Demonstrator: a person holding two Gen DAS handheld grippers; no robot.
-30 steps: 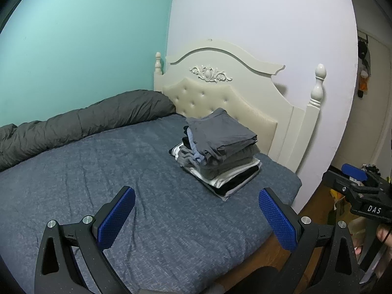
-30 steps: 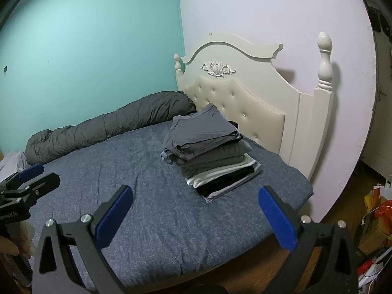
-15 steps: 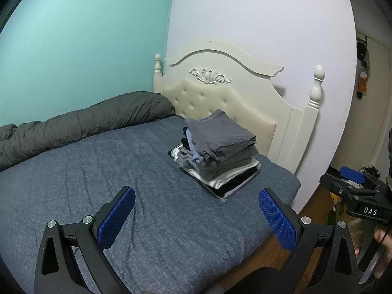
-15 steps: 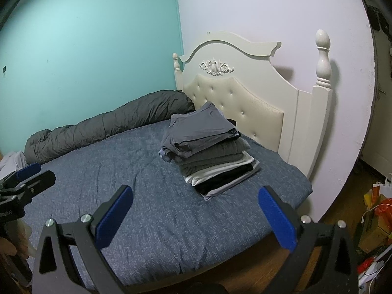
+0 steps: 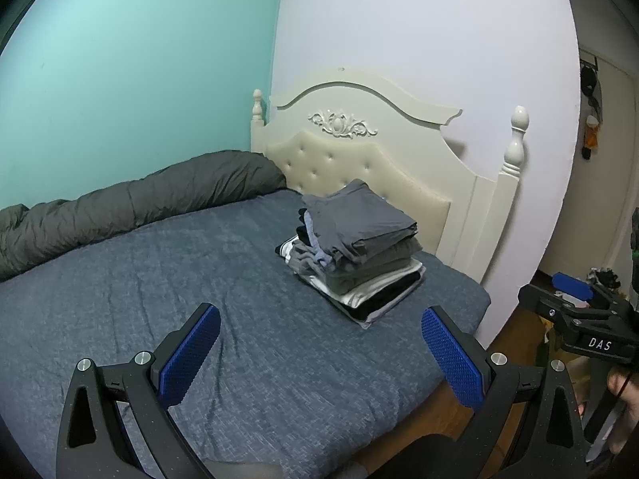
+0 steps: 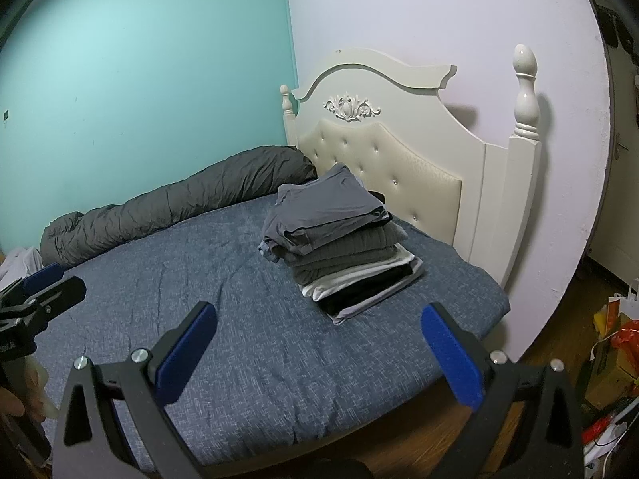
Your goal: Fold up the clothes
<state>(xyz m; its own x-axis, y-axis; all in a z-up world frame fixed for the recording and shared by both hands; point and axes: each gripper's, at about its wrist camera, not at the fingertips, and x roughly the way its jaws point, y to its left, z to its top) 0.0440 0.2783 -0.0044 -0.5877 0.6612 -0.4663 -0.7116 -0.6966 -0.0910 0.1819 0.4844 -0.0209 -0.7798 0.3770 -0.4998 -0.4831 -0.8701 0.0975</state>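
Right wrist view: stack of folded clothes (image 6: 339,239), grey on top, on bed (image 6: 199,279); both hand-held grippers (image 6: 319,343) (image 5: 321,343) spread, empty.

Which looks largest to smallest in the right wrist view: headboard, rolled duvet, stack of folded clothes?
1. headboard
2. rolled duvet, close to the headboard in apparent size, so those two are unsure
3. stack of folded clothes, clearly smallest, though it lies nearer the camera than the duvet.
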